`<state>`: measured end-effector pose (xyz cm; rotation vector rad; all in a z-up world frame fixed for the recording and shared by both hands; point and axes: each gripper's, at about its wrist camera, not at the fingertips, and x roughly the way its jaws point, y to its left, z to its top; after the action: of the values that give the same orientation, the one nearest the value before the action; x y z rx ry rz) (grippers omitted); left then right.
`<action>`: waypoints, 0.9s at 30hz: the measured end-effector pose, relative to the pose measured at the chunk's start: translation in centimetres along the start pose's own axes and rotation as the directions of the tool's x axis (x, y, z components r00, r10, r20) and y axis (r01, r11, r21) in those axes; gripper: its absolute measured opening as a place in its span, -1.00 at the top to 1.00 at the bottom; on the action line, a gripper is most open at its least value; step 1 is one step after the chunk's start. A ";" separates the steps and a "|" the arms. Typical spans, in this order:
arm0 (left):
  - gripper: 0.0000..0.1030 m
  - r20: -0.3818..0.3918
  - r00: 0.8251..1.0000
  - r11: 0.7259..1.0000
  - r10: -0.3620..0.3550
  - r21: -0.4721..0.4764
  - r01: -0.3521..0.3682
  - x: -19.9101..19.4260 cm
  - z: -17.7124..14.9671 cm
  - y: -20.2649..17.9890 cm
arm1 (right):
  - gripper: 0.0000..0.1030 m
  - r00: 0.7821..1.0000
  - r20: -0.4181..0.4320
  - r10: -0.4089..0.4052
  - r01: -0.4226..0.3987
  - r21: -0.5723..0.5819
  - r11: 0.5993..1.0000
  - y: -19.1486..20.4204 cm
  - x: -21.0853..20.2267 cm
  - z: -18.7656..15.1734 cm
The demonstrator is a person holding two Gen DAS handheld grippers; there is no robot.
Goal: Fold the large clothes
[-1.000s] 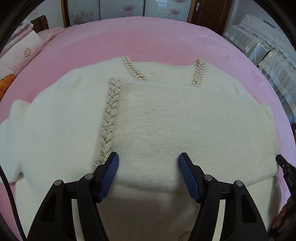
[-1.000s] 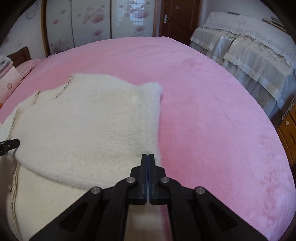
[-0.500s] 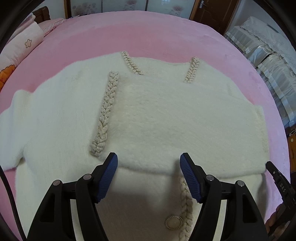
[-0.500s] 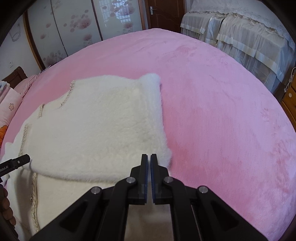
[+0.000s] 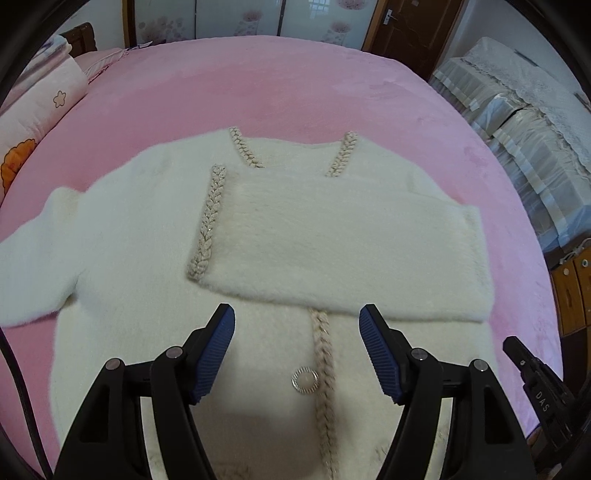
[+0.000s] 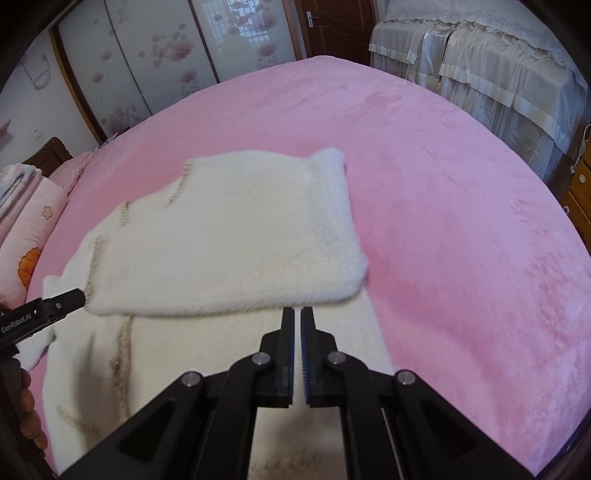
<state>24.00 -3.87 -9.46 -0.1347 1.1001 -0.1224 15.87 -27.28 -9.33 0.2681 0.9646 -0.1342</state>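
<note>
A fluffy white cardigan (image 5: 147, 229) with beige braided trim (image 5: 208, 221) and a round button (image 5: 305, 381) lies flat on the pink bed (image 5: 258, 85). Its right part is folded over the chest as a flap (image 5: 343, 243); it also shows in the right wrist view (image 6: 229, 251). The left sleeve (image 5: 33, 258) lies spread out to the left. My left gripper (image 5: 297, 334) is open and empty, above the lower front. My right gripper (image 6: 297, 314) hangs just before the flap's near edge, its jaws a narrow slit apart, holding nothing.
A pink flowered pillow (image 5: 33, 110) lies at the bed's left. A second bed with pale covers (image 6: 480, 62) stands to the right, a wooden cabinet (image 5: 572, 288) beside it. A dark door (image 5: 410, 33) and sliding wardrobe panels (image 6: 155, 62) are behind.
Both grippers have drawn back from the folded flap toward the hem. The right gripper's jaws have parted slightly off the fabric edge. The button has come into the left view.
</note>
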 end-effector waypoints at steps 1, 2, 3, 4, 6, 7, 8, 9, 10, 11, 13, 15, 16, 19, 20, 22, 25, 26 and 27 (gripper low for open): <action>-0.33 0.001 1.000 1.000 -0.007 0.004 0.007 -0.8 -0.4 -0.1 | 0.94 1.000 0.003 0.008 -0.008 -0.004 1.000 0.4 -0.8 -0.3; -0.33 0.004 1.000 1.000 -0.011 0.009 0.011 -1.6 -0.7 -0.2 | 0.94 1.000 0.006 0.014 -0.013 -0.008 1.000 0.8 -1.3 -0.6; -0.33 0.007 1.000 1.000 -0.011 0.018 0.011 -2.5 -1.1 -0.2 | 0.94 1.000 0.009 0.020 -0.020 -0.017 1.000 1.4 -2.1 -0.9; -0.33 0.010 1.000 1.000 -0.011 0.025 0.010 -3.4 -1.4 -0.2 | 0.94 1.000 0.012 0.025 -0.025 -0.024 0.999 1.9 -2.8 -1.1; -0.33 0.018 1.000 0.999 -0.010 0.036 0.009 -5.1 -2.1 0.2 | 0.94 0.999 0.015 0.044 -0.043 -0.036 0.998 2.8 -4.1 -1.6; -0.33 0.022 1.000 0.999 -0.010 0.040 0.009 -6.1 -2.5 0.5 | 0.94 0.998 0.017 0.056 -0.055 -0.045 0.997 3.4 -4.9 -1.8; -0.33 0.028 1.000 0.999 -0.012 0.043 0.011 -7.0 -2.7 0.9 | 0.94 0.998 0.020 0.065 -0.064 -0.053 0.997 4.0 -5.5 -2.1; -0.33 0.035 0.999 0.999 -0.014 0.046 0.013 -8.1 -3.1 1.4 | 0.94 0.997 0.024 0.076 -0.074 -0.065 0.995 4.8 -6.4 -2.4; -0.33 0.041 0.999 0.999 -0.015 0.048 0.013 -9.0 -3.4 2.0 | 0.94 0.996 0.029 0.085 -0.083 -0.076 0.994 5.4 -7.1 -2.6; -0.33 0.046 0.999 0.999 -0.014 0.047 0.012 -10.0 -3.7 2.7 | 0.94 0.995 0.036 0.097 -0.093 -0.091 0.991 6.3 -7.9 -3.0; -0.33 0.052 0.998 0.999 -0.021 0.042 0.019 -11.9 -4.3 4.3 | 0.94 0.992 0.047 0.113 -0.107 -0.120 0.987 7.9 -9.4 -3.5; -0.33 0.055 0.998 0.999 -0.020 0.033 0.018 -13.5 -4.8 6.3 | 0.88 0.989 0.055 0.134 -0.124 -0.150 0.981 9.5 -10.8 -3.9; -0.34 0.056 0.998 1.000 -0.014 0.026 0.012 -14.3 -5.1 7.5 | 0.74 0.988 0.062 0.141 -0.129 -0.168 0.977 10.5 -11.5 -4.3; -0.34 0.045 0.999 1.000 -0.012 -0.006 0.012 -16.4 -6.0 11.7 | 0.43 0.983 0.091 0.158 -0.135 -0.213 0.968 13.3 -13.4 -5.2; -0.34 0.041 0.999 1.000 -0.006 -0.018 0.007 -17.0 -6.2 13.2 | 0.43 0.981 0.099 0.164 -0.139 -0.227 0.964 14.2 -13.8 -5.4; -0.35 0.037 0.999 0.999 0.019 -0.047 -0.017 -18.0 -6.7 16.7 | 0.43 0.977 0.103 0.187 -0.155 -0.258 0.954 16.6 -14.5 -5.9; -0.35 0.032 0.997 0.993 0.072 -0.099 -0.068 -19.4 -7.3 22.5 | 0.43 0.972 0.093 0.216 -0.180 -0.295 0.938 19.9 -14.8 -6.5; -0.35 0.031 0.996 0.990 0.089 -0.116 -0.085 -19.7 -7.5 24.4 | 0.43 0.971 0.090 0.222 -0.185 -0.307 0.933 21.0 -14.7 -6.7; -0.35 0.030 0.994 0.986 0.106 -0.136 -0.101 -20.1 -7.6 26.7 | 0.43 0.970 0.085 0.229 -0.191 -0.323 0.927 22.4 -14.6 -6.9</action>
<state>9.06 25.45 0.32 -0.1992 1.0760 0.0475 7.37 -3.91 2.74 0.0684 0.8154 0.1980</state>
